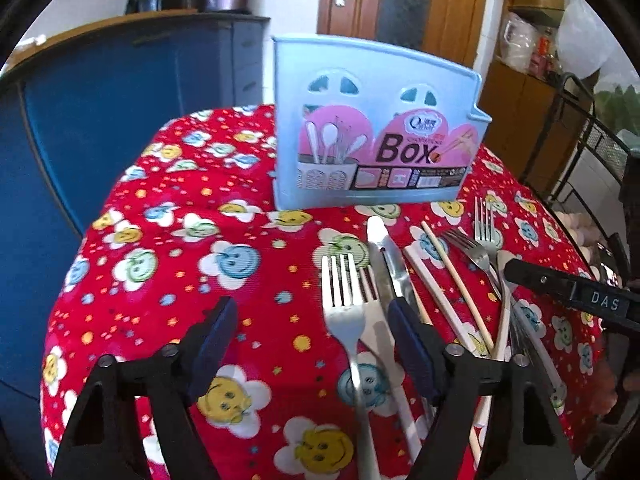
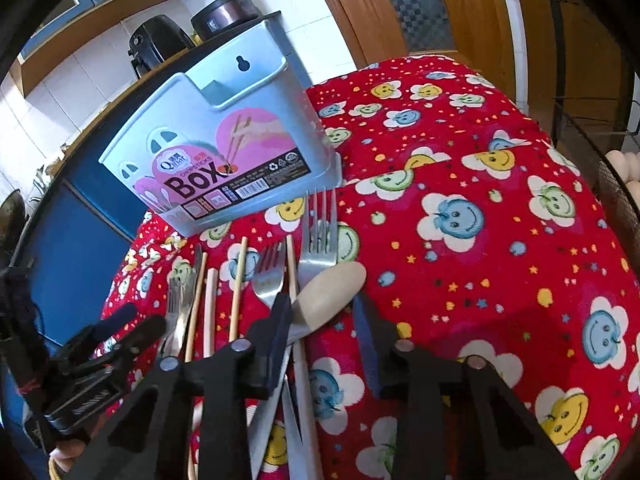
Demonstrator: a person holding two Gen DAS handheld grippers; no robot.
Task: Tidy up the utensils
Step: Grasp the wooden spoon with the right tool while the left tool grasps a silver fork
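A light blue utensil box (image 1: 372, 128) stands on the red smiley tablecloth (image 1: 180, 240); it also shows in the right wrist view (image 2: 224, 140). In front of it lie forks, a knife (image 1: 386, 256), chopsticks (image 1: 456, 272) and a spoon. My left gripper (image 1: 310, 344) is open, its fingers on either side of a large fork (image 1: 344, 300) lying on the cloth. My right gripper (image 2: 324, 320) is open over the beige spoon (image 2: 330, 288), with forks (image 2: 318, 248) and chopsticks (image 2: 238, 280) to its left. The right gripper's finger shows in the left wrist view (image 1: 568, 292).
A blue cabinet (image 1: 100, 120) with dark appliances stands behind left. A wooden door (image 1: 400, 0) is behind the box. A black wire rack (image 1: 580, 152) with eggs stands to the right of the table. The left gripper shows in the right wrist view (image 2: 104, 344).
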